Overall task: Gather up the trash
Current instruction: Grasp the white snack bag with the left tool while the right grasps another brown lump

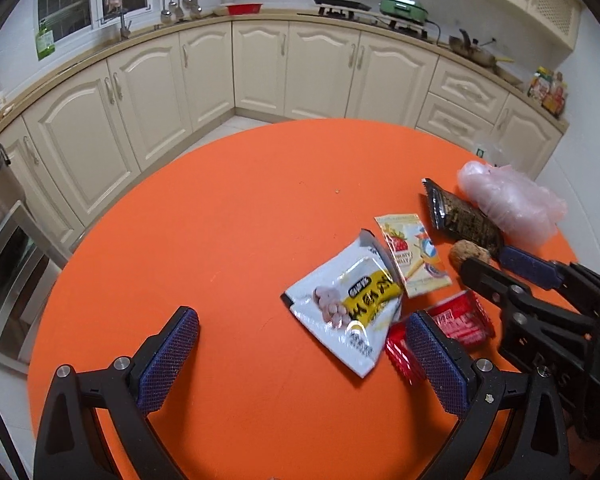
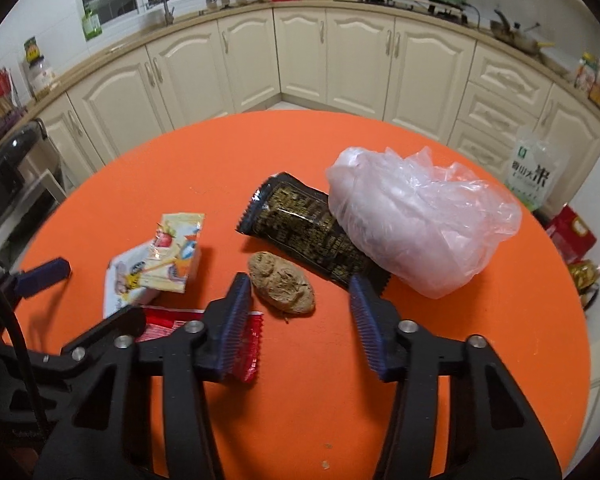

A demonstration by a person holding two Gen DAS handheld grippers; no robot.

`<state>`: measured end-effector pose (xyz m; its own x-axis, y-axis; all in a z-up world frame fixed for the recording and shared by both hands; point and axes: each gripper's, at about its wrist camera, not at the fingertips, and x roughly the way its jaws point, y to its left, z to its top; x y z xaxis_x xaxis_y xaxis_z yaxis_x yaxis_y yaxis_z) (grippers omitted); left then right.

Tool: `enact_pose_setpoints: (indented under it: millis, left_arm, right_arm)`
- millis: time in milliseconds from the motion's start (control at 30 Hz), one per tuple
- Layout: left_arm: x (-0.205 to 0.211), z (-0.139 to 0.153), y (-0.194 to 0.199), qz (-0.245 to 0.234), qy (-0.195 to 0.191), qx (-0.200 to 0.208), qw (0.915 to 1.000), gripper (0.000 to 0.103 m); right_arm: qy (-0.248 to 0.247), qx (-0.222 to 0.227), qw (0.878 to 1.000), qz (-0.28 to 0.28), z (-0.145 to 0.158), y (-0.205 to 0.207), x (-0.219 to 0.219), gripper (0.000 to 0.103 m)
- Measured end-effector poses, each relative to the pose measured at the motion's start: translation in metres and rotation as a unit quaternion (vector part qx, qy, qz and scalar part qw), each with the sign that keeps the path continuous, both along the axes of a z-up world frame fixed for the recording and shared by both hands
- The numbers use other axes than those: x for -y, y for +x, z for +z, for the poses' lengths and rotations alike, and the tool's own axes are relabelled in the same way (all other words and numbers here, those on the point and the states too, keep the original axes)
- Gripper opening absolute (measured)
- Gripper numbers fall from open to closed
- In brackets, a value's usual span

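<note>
Trash lies on the round orange table (image 1: 220, 220): a white-and-yellow snack packet (image 1: 348, 308), a strawberry sachet (image 1: 412, 256), a black wrapper (image 2: 304, 228), a crumpled clear plastic bag (image 2: 412, 224), a red wrapper (image 1: 460, 320) and a brown lump (image 2: 282, 288). My right gripper (image 2: 299, 280) straddles the brown lump. Its left pad is close beside the lump, its right pad stands apart, and the jaws are open. My left gripper (image 1: 300, 314) is wide open near the table's front. Nothing is gripped, and its right finger (image 1: 436, 360) hangs over the red wrapper.
Cream kitchen cabinets (image 1: 260, 68) run behind the table, with a steel oven (image 1: 4, 248) at the left. A rice bag (image 2: 530, 172) and a red box (image 2: 572, 232) stand on the floor past the table's right edge. The table's left half is bare orange.
</note>
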<state>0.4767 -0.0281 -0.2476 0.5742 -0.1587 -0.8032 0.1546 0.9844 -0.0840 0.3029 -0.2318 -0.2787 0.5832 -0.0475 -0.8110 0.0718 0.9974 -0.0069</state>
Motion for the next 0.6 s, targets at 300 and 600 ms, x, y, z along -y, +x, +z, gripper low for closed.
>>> enact_pose_setpoints:
  millis: [300,600]
  left_arm:
    - [0.007,-0.001,0.050,-0.015,0.028,0.016,0.9994,0.079]
    - [-0.012,-0.010,0.040,-0.008,-0.011,0.032,0.9994,0.034]
  right_arm:
    - [0.011,0.002,1.000,0.023,-0.001,0.004,-0.003,0.033]
    - [0.019,0.007,0.999,0.027,-0.002,-0.004,-0.003,0.030]
